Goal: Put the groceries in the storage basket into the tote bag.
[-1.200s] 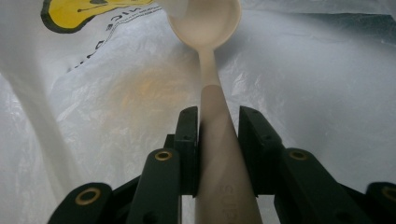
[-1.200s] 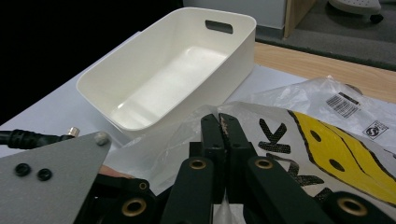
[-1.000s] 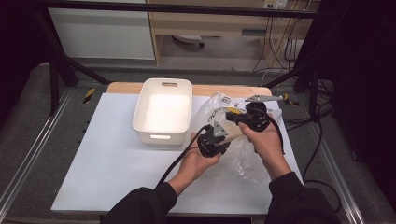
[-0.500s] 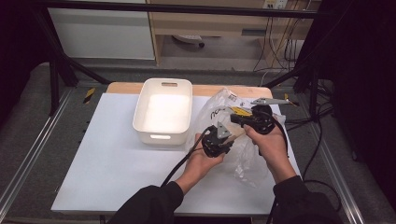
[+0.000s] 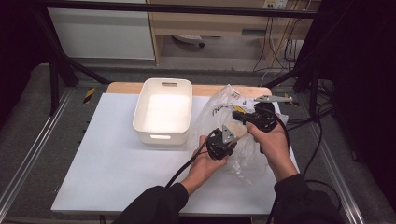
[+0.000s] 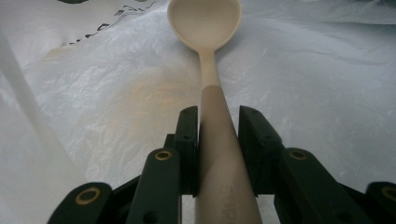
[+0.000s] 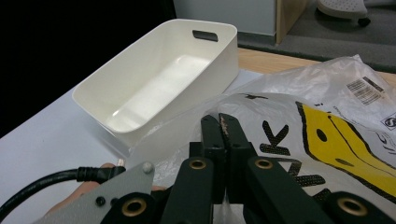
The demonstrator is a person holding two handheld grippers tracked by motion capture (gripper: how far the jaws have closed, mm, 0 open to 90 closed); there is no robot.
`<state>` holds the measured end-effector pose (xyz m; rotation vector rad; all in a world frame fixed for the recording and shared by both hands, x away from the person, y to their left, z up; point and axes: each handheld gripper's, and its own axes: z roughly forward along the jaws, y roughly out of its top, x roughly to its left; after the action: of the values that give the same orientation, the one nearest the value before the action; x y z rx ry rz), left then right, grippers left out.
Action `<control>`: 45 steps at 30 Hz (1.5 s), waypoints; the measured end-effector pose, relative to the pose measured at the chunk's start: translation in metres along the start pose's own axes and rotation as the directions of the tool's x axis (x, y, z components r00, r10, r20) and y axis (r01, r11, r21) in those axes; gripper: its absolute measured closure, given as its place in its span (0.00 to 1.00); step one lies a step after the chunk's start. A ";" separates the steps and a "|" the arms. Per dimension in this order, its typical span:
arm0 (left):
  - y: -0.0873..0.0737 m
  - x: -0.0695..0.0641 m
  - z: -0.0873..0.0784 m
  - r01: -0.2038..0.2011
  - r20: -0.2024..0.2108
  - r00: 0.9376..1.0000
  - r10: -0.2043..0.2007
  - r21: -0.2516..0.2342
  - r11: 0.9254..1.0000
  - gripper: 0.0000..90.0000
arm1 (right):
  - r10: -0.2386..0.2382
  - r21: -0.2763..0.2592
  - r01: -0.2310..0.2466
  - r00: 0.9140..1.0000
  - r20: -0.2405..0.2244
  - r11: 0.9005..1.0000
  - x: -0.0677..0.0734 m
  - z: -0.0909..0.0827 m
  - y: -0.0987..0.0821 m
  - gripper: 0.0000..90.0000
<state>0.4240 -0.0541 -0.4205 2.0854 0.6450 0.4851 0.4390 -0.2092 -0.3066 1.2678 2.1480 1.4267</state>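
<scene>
High view: left gripper (image 5: 219, 144) and right gripper (image 5: 257, 117) both at the plastic bag (image 5: 224, 107), left one nearer the person, white bin (image 5: 163, 112) empty off to the left gripper's far left.

Left gripper view: jaws pinching the handle of a cream spoon (image 6: 212, 70), partly closed around it; long axis straight ahead along the jaws, bowl far end, inside the bag film.

Right gripper view: jaws pressed together on a fold of bag (image 7: 327, 135), bin (image 7: 159, 79) ahead-left. Next likely: draw spoon back out along its axis, then over to bin.
</scene>
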 end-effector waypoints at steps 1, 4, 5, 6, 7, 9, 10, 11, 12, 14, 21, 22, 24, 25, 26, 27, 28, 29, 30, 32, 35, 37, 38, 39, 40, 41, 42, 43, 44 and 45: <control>0.001 -0.001 0.000 -0.002 0.000 1.000 0.002 -0.004 1.000 0.77 | -0.001 0.001 0.001 1.000 0.000 1.000 0.000 0.000 0.001 1.00; 0.003 -0.003 -0.001 -0.004 0.006 1.000 0.004 -0.010 1.000 0.77 | -0.001 0.003 0.001 1.000 0.001 1.000 0.000 0.001 0.002 1.00; 0.003 -0.004 0.000 -0.013 0.001 1.000 0.013 -0.009 1.000 0.77 | 0.000 0.003 0.000 1.000 0.002 1.000 0.000 0.001 0.002 1.00; 0.004 -0.006 0.001 -0.021 -0.002 1.000 0.021 -0.005 1.000 0.77 | -0.003 0.003 0.003 1.000 0.001 1.000 0.000 0.001 0.003 1.00; 0.004 -0.007 0.002 -0.022 0.000 1.000 0.022 -0.004 1.000 0.77 | -0.002 0.003 0.002 1.000 0.000 1.000 0.000 0.001 0.003 1.00; 0.003 -0.010 0.004 -0.027 0.005 1.000 0.027 -0.001 1.000 0.77 | -0.003 0.001 0.003 1.000 -0.001 1.000 0.001 0.002 0.004 1.00; 0.003 -0.011 0.006 -0.025 0.006 1.000 0.025 0.001 1.000 0.77 | -0.001 0.002 0.001 1.000 -0.003 1.000 0.002 0.002 0.005 1.00; 0.002 -0.011 0.007 -0.025 0.004 1.000 0.025 -0.002 1.000 0.77 | -0.009 0.000 0.009 1.000 -0.004 1.000 0.002 0.002 0.005 1.00; 0.002 -0.010 0.008 -0.019 0.007 1.000 0.019 -0.002 1.000 0.77 | -0.009 0.001 0.009 1.000 -0.006 1.000 0.003 0.002 0.006 1.00; 0.002 -0.007 0.009 -0.005 0.011 1.000 0.005 -0.001 1.000 0.77 | -0.009 0.001 0.009 1.000 -0.006 1.000 0.004 0.002 0.006 1.00; 0.003 -0.002 0.016 -0.008 -0.011 1.000 0.008 -0.016 1.000 0.77 | -0.014 -0.008 0.014 1.000 -0.013 1.000 0.006 -0.001 0.008 1.00; 0.003 -0.002 0.016 -0.009 -0.012 1.000 0.008 -0.016 1.000 0.77 | -0.014 -0.008 0.014 1.000 -0.012 1.000 0.006 -0.001 0.008 1.00; 0.004 -0.002 0.017 -0.008 -0.016 1.000 0.008 -0.018 1.000 0.77 | -0.014 -0.011 0.014 1.000 -0.012 1.000 0.006 -0.001 0.009 1.00; 0.005 -0.002 0.017 -0.004 -0.018 1.000 0.004 -0.022 1.000 0.77 | -0.015 -0.010 0.015 1.000 -0.013 1.000 0.006 -0.001 0.009 1.00; 0.006 -0.001 0.017 0.002 -0.019 1.000 -0.002 -0.023 1.000 0.77 | -0.016 -0.011 0.016 1.000 -0.014 1.000 0.006 -0.001 0.009 1.00; 0.007 -0.001 0.017 0.009 -0.021 1.000 -0.009 -0.029 1.000 0.77 | -0.018 -0.013 0.017 1.000 -0.015 1.000 0.007 -0.001 0.010 1.00; 0.008 0.000 0.017 0.008 -0.023 1.000 -0.009 -0.035 0.999 0.77 | -0.016 -0.012 0.016 1.000 -0.016 1.000 0.007 -0.002 0.010 1.00; 0.008 0.000 0.017 0.009 -0.022 1.000 -0.010 -0.040 0.999 0.77 | -0.015 -0.012 0.015 1.000 -0.016 1.000 0.007 -0.002 0.010 1.00; 0.009 0.000 0.017 0.005 -0.022 1.000 -0.006 -0.043 0.999 0.77 | -0.015 -0.011 0.015 1.000 -0.017 1.000 0.007 -0.002 0.010 1.00; 0.008 0.001 0.019 -0.006 -0.027 1.000 0.005 -0.044 0.999 0.77 | -0.018 -0.011 0.018 1.000 -0.018 1.000 0.007 -0.002 0.010 1.00; 0.006 0.003 0.023 0.015 -0.025 1.000 -0.016 -0.038 0.999 0.77 | -0.021 -0.010 0.021 1.000 -0.017 1.000 0.007 -0.001 0.009 1.00; 0.004 0.004 0.026 0.018 -0.029 0.999 -0.019 -0.035 0.999 0.77 | -0.022 -0.008 0.021 1.000 -0.018 1.000 0.008 -0.001 0.009 1.00; 0.003 0.005 0.027 0.014 -0.028 0.999 -0.015 -0.036 0.999 0.77 | -0.024 -0.007 0.024 1.000 -0.017 1.000 0.008 0.000 0.009 1.00; 0.002 0.005 0.028 0.015 -0.028 0.999 -0.016 -0.037 0.999 0.77 | -0.020 -0.004 0.020 1.000 -0.018 1.000 0.008 0.000 0.008 1.00; 0.001 0.006 0.029 0.019 -0.020 1.000 -0.020 -0.033 0.999 0.77 | -0.021 -0.003 0.021 1.000 -0.018 1.000 0.008 0.000 0.008 1.00; 0.000 0.007 0.029 0.018 -0.022 1.000 -0.018 -0.027 0.999 0.77 | -0.021 -0.001 0.021 1.000 -0.018 1.000 0.008 0.000 0.007 1.00; -0.002 0.009 0.030 0.018 -0.020 1.000 -0.018 -0.024 1.000 0.77 | -0.021 0.001 0.021 1.000 -0.018 1.000 0.007 0.001 0.007 1.00; -0.003 0.010 0.031 0.012 -0.021 1.000 -0.013 -0.019 1.000 0.77 | -0.020 0.003 0.020 1.000 -0.018 1.000 0.007 0.002 0.006 1.00; -0.005 0.010 0.032 0.008 -0.022 1.000 -0.009 -0.015 1.000 0.77 | -0.021 0.005 0.021 1.000 -0.018 1.000 0.007 0.002 0.005 1.00; -0.007 0.010 0.033 0.006 -0.021 1.000 -0.006 -0.012 1.000 0.77 | -0.019 0.005 0.020 1.000 -0.018 1.000 0.007 0.002 0.005 1.00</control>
<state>0.4483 -0.0659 -0.4431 2.0692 0.6588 0.5070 0.4388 -0.2015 -0.3019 1.2369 2.1716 1.4313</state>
